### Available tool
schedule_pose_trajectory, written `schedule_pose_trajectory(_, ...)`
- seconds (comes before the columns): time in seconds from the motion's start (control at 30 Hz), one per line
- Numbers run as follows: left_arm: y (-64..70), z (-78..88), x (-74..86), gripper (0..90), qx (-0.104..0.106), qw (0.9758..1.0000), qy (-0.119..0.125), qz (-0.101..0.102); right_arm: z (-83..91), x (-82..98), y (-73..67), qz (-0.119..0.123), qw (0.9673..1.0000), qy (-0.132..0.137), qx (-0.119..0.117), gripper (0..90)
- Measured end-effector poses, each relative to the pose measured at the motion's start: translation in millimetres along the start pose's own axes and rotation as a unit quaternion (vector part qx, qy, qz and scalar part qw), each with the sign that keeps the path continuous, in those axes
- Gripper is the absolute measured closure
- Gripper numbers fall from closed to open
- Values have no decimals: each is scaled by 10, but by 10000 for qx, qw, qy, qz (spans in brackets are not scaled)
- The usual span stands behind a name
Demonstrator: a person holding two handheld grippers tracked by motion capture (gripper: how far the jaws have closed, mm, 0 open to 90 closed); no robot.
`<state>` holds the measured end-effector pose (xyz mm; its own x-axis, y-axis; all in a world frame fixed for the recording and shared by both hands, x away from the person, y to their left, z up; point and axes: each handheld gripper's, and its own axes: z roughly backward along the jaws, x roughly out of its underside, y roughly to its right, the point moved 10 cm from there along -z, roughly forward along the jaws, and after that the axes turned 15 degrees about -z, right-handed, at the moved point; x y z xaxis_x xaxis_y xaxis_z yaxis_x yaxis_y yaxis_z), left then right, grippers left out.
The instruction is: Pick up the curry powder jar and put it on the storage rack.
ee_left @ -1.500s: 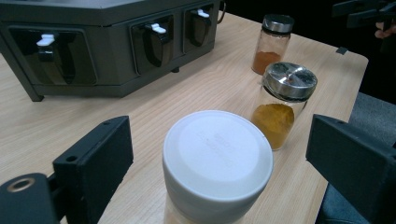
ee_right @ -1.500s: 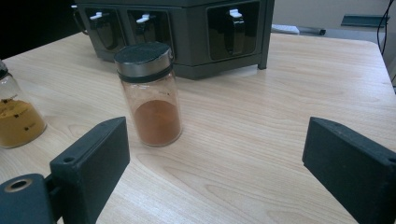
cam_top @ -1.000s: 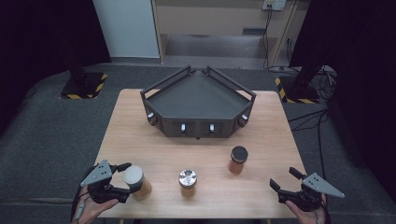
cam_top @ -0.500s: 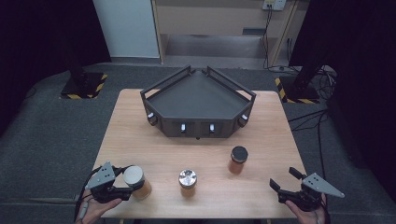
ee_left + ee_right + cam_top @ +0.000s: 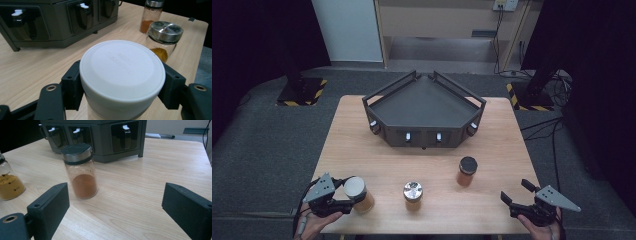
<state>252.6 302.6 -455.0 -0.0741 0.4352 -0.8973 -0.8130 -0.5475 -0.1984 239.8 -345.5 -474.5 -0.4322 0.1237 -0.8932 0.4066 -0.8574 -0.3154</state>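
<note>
My left gripper point(image 5: 352, 199) at the table's front left is shut on a white-lidded jar point(image 5: 355, 192); in the left gripper view both black jaws press against its sides just under the lid point(image 5: 122, 67). A jar with a silver lid point(image 5: 413, 194) and yellow powder stands in the middle front, also seen beyond the held jar point(image 5: 163, 37). Further right, a black-lidded jar point(image 5: 467, 171) of orange-brown powder stands upright. My right gripper point(image 5: 517, 192) is held at the front right, open, with nothing between its jaws; the black-lidded jar point(image 5: 80, 172) stands ahead of its left jaw.
A dark three-sided rack point(image 5: 422, 137) with small handled compartments on its front stands at the back centre of the wooden table point(image 5: 362, 150). Its front faces both gripper views point(image 5: 100, 135). Dark floor surrounds the table, with cables at the right.
The left gripper's jaws have closed onto the white-lidded jar, which stood between them a second ago. The right gripper and the other two jars are unmoved.
</note>
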Motion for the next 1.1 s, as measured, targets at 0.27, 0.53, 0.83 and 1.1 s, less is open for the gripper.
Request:
schedule_pose_trajectory(0.27, -16, -46, -123, 328, 5, 10000, 25, -46, 6, -1, 1, -12, 10000, 29, 12, 67)
schedule_pose_trajectory(0.53, -95, -115, -323, 328, 55, 9999, 16, -126, -2, 0, -1, -20, 10000, 28, 23, 47)
schedule_pose_trajectory(0.83, -217, -190, -488, 328, 12, 10000, 7, -24, -10, 2, -10, 9, 10000, 20, 10, 28)
schedule_pose_trajectory(1.1, -316, -301, -677, 328, -24, 10000, -32, -13, -8, 1, -19, 20, 10000, 19, 9, 15)
